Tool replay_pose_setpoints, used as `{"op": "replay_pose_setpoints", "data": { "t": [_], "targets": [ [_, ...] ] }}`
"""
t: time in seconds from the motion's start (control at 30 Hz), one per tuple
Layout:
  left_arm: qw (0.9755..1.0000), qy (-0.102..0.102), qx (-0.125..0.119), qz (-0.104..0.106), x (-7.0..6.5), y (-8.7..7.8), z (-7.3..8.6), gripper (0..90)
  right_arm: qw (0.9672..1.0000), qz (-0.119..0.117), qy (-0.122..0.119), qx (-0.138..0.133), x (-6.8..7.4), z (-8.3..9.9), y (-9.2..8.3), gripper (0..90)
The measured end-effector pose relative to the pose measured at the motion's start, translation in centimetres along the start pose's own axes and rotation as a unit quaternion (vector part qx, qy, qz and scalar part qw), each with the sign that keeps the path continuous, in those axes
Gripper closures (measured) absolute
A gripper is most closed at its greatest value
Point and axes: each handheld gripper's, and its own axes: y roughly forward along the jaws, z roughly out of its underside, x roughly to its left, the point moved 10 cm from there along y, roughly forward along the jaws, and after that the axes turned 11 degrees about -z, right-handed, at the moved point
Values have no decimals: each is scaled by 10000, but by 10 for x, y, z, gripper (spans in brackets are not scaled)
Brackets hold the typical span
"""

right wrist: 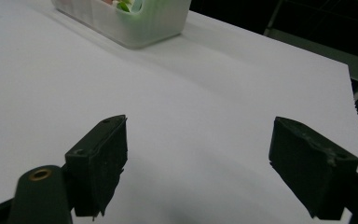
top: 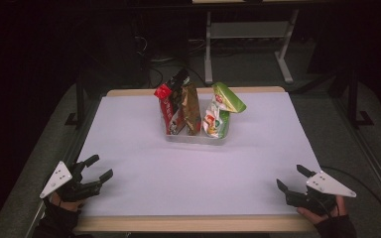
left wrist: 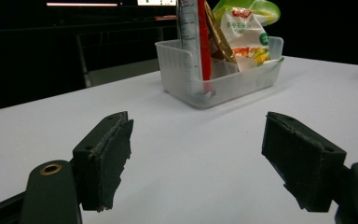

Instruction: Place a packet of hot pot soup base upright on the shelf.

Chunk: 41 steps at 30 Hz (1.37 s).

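A dim, dark room surrounds the white-covered wooden surface; behind it stands a grey metal-legged desk frame on grey floor.

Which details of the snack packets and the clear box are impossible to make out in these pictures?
- Print on the green packet, red packet and brown packet: too small in the high view.
- Packet tops: cut off by the top edge in the left gripper view.
- The clear box: cut by the top edge in the right gripper view.
- Box floor: hidden by the packets.
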Motion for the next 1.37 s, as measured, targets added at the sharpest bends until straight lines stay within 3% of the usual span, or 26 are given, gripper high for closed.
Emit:
{"op": "replay_pose_setpoints", "data": {
  "t": [1.37],
  "targets": [
    [9998,155,144,7,-6,8,2,231,9999,12,46,164,-1,5,2,173]
  ]
}}
